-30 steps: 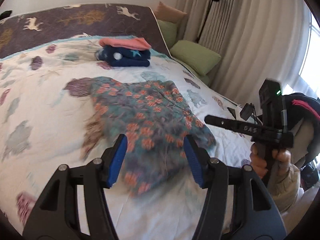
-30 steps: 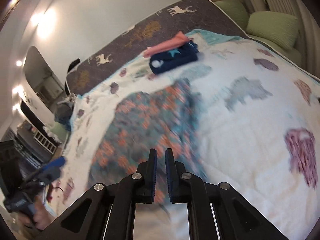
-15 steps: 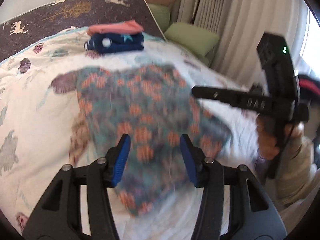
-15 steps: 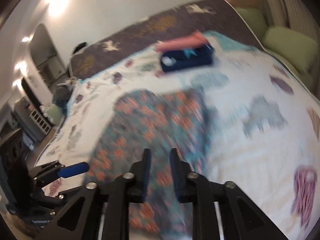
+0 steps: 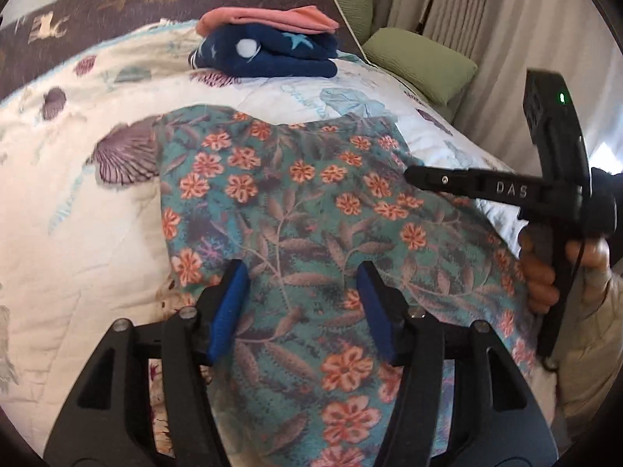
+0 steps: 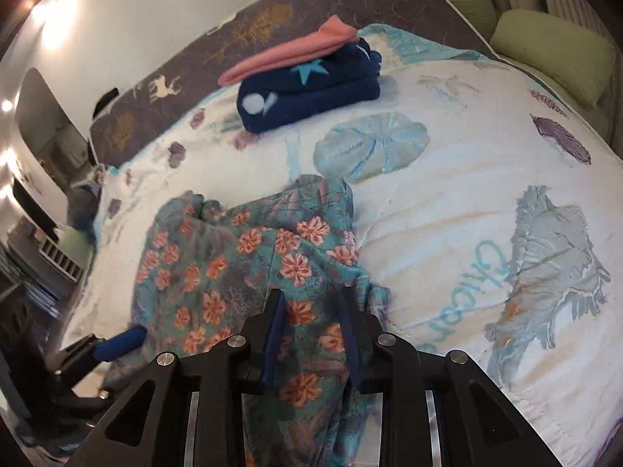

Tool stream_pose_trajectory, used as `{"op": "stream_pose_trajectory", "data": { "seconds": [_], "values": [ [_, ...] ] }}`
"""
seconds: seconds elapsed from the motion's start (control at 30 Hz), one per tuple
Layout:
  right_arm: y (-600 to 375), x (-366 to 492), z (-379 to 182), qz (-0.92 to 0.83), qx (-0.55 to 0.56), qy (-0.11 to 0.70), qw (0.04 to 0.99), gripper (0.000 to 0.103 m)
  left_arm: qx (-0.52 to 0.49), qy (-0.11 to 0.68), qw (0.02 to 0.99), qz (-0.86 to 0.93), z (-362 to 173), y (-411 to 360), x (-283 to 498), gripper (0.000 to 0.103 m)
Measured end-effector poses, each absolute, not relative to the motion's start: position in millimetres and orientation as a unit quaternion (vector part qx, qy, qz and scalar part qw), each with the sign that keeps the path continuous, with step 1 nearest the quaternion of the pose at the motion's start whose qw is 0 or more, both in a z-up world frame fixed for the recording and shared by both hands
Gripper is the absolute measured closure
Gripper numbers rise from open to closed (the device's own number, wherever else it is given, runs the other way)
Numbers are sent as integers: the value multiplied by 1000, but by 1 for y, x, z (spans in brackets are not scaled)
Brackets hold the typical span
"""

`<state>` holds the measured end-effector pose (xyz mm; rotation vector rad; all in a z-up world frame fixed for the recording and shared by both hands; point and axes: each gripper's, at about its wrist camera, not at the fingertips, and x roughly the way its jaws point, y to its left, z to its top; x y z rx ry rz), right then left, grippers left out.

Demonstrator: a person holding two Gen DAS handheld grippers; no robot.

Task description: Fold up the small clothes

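Observation:
A teal garment with orange flowers (image 5: 296, 194) lies spread on the quilt, bunched at its far right corner (image 6: 323, 202). My left gripper (image 5: 301, 272) hovers low over its near part. The left jaws are opening, with the cloth lying under the gap and no pad pressing on it. My right gripper (image 6: 311, 295) hangs over the garment's right edge. Its jaws stand a little apart and are closing, with the floral cloth showing between the blue pads (image 6: 272, 330). In the left wrist view a hand (image 5: 541, 276) holds the right gripper (image 5: 428, 177) over the garment's right side.
A folded navy garment with stars (image 5: 268, 54) and a pink one (image 5: 268, 19) on top sit stacked at the bed's far end. The white patterned quilt (image 6: 467, 233) spreads to the right. Green pillows (image 5: 420, 58) and curtains line the far right; furniture stands left of the bed.
Both grippers have moved forward and down over the floral garment, which now fills more of each view. The right jaws, shut a second ago, now stand apart.

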<state>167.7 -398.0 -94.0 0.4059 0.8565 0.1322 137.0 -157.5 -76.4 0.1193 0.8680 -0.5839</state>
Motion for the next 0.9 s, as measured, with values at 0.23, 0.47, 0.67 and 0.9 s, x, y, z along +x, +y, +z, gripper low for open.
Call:
{"op": "stream_pose_trajectory", "data": {
  "seconds": [0.23, 0.47, 0.67, 0.9],
  "values": [
    [-394, 152, -81, 48, 181, 397, 898, 74, 45, 410, 869, -275, -64, -156, 122, 43],
    [-383, 113, -41, 27, 155, 373, 914, 73, 28, 389, 885, -256, -34, -129, 111, 34],
    [-371, 69, -23, 44, 141, 360, 921, 73, 41, 390, 880, -267, -36, -124, 75, 34],
    [-359, 47, -75, 17, 134, 445, 885, 67, 34, 447, 858, -252, -85, -118, 54, 31]
  ]
}}
